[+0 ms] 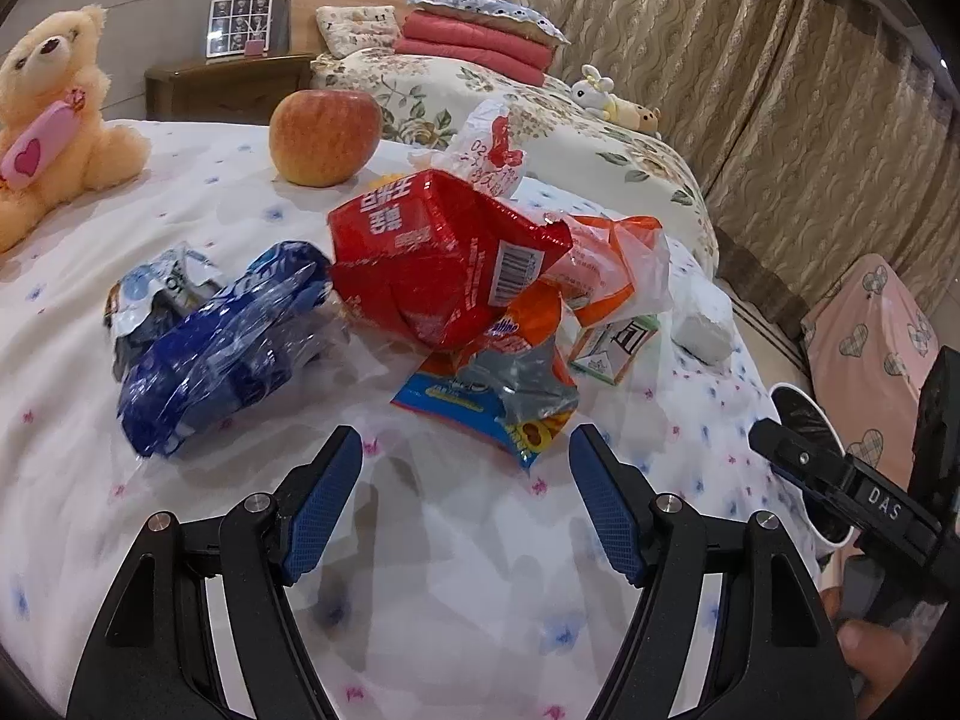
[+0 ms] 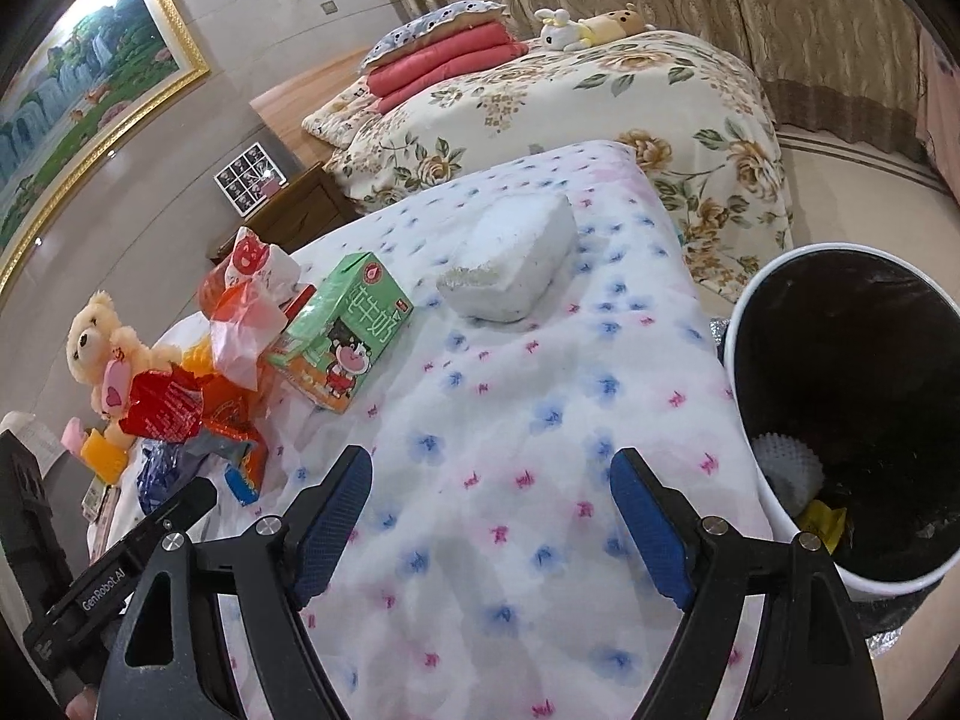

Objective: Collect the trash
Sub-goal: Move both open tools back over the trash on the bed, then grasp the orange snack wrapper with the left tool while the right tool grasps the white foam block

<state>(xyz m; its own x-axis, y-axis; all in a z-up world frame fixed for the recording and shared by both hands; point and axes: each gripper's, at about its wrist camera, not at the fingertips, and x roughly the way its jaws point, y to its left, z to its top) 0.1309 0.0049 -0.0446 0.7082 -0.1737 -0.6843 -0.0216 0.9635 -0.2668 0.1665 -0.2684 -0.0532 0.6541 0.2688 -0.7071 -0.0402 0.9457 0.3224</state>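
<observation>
Crumpled red wrapper, blue wrapper and green milk carton lie heaped on the bedspread.

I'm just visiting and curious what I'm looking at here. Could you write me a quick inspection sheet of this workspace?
Surface: bed cover, white with blue and pink flowers, wrinkled.
Job's things: blue wrapper, red wrapper, orange snack packet, orange-white plastic bag, green milk carton, white foam block; trash bin beside the bed, already holding some trash.
Clutter: apple, teddy bear.
Grippers: left gripper and right gripper both open, holding nothing.
Cables: nothing seen.
Surroundings: second bed with floral cover, curtains, wooden nightstand, framed painting.
</observation>
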